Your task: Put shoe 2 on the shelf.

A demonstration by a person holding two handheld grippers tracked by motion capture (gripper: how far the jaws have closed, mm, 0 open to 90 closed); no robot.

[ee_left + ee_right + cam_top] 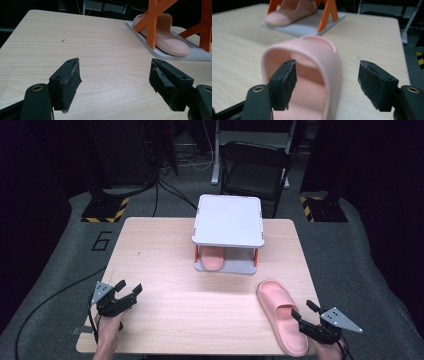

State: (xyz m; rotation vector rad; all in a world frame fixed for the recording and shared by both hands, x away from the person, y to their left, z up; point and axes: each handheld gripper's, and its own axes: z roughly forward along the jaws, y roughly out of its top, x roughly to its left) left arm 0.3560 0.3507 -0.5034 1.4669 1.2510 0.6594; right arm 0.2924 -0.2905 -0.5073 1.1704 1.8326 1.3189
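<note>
Table [165, 270]: light wood, dark floor around it.
Rack [229, 220]: grey, two shelves on orange posts, at the far middle of the table.
Far slipper [212, 258]: pink, on the rack's lower shelf, left side.
Near slipper [282, 315]: pink, flat on the table at near right, toe toward the rack.
Left gripper [128, 289]: near left edge, jaws apart, over bare wood.
Right gripper [303, 311]: near right corner, jaws apart at the near slipper's strap.
Chair [255, 170]: black, behind the table.

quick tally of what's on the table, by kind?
Pink slippers: 2, one on the rack's lower shelf, one loose on the table near the right tongs
Two-tier rack, grey shelves on orange legs: 1
Total: 3
</note>
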